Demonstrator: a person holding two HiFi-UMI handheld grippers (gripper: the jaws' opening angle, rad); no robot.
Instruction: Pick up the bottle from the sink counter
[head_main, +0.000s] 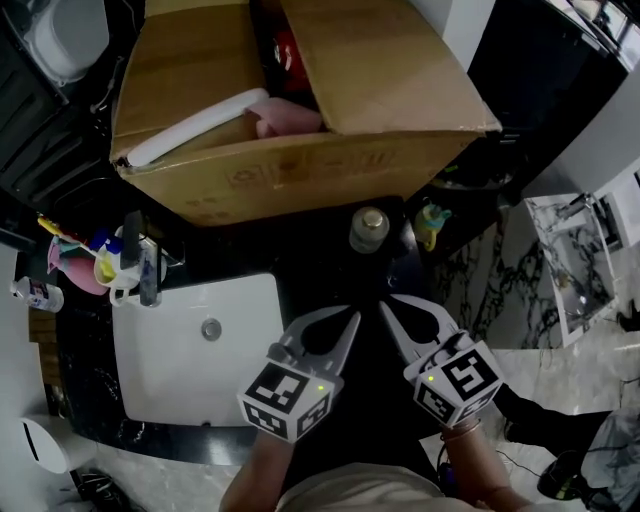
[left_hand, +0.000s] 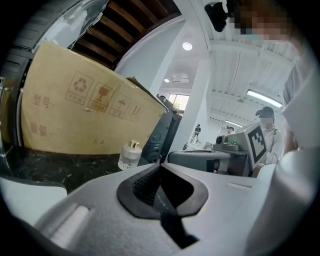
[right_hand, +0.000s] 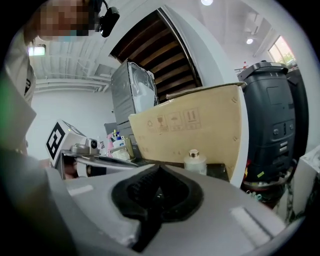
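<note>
A small clear bottle with a pale round cap stands upright on the black sink counter, just in front of the cardboard box. It also shows in the left gripper view as the bottle, and in the right gripper view as the bottle. My left gripper and right gripper hover side by side short of it, both pointing at it. Their jaws are shut with nothing between them, as seen at the left gripper and the right gripper.
A large open cardboard box fills the counter behind the bottle. The white sink basin lies to the left, with a faucet and a cup of toothbrushes. A small yellow-green item sits right of the bottle. A dark bin stands at the right.
</note>
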